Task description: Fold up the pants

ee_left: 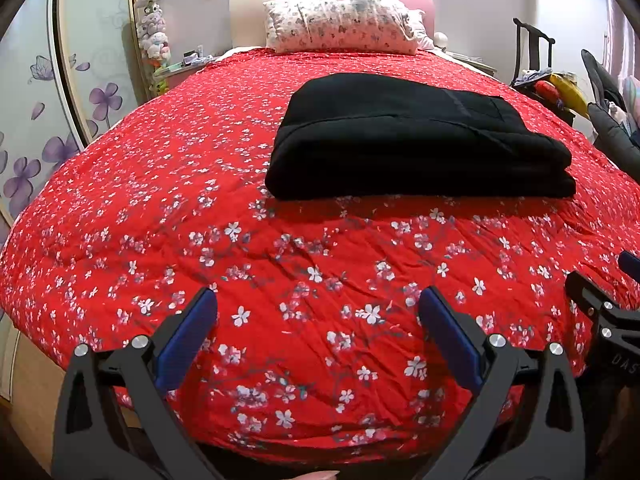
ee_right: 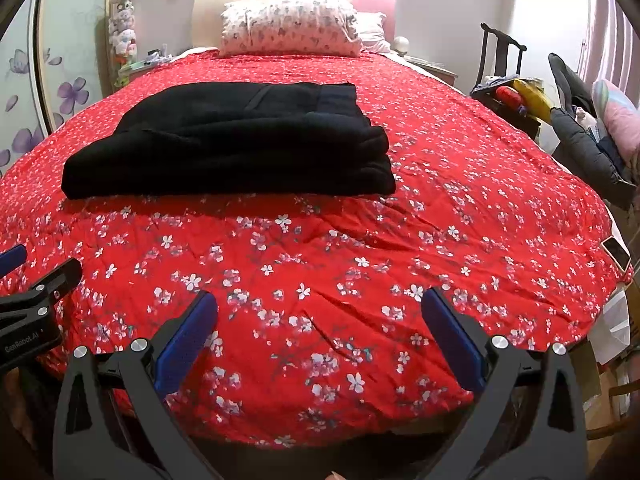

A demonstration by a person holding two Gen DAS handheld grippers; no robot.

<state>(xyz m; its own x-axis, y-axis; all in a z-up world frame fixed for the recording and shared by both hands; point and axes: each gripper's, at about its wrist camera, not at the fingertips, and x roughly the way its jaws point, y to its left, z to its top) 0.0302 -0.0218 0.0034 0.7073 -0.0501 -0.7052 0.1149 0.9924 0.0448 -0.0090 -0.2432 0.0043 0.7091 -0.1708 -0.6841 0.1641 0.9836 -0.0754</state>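
In the left wrist view, the left tool point(ee_left: 318, 300) is seen held above the near end of the bed point(ee_left: 160, 208), its two blue-padded fingers point(ee_left: 188, 336) spread wide apart with nothing between them. Only the red bedspread with its white blossom print is framed in the gap. The black pants point(ee_left: 416, 140) are found folded into a thick, compact rectangle lying flat on the bedspread, well ahead of the tool and somewhat to the right of the middle of the bed. Their layered edges are turned toward the camera. A patterned pillow point(ee_left: 340, 20) is laid at the head of the bed against the headboard. A wardrobe door point(ee_left: 44, 120) painted with purple flowers is seen at the left, and a dark chair point(ee_left: 532, 60) piled with items at the right. Part of the right tool point(ee_left: 604, 308) is caught at the right edge.

In the right wrist view, the right tool point(ee_right: 320, 300) is likewise held over the near end of the bed point(ee_right: 480, 200), fingers point(ee_right: 452, 336) parted widely and gripping nothing. The pants point(ee_right: 232, 144) are shown here to the left of centre, resting flat and folded on the bedspread, well apart from both tools. The pillow point(ee_right: 292, 26) is seen beyond them at the headboard. A phone point(ee_right: 616, 252) is lying on the right edge of the bed, and the chair point(ee_right: 504, 68) stands past the bed's right side. A part of the left tool point(ee_right: 36, 304) is visible at the left edge.
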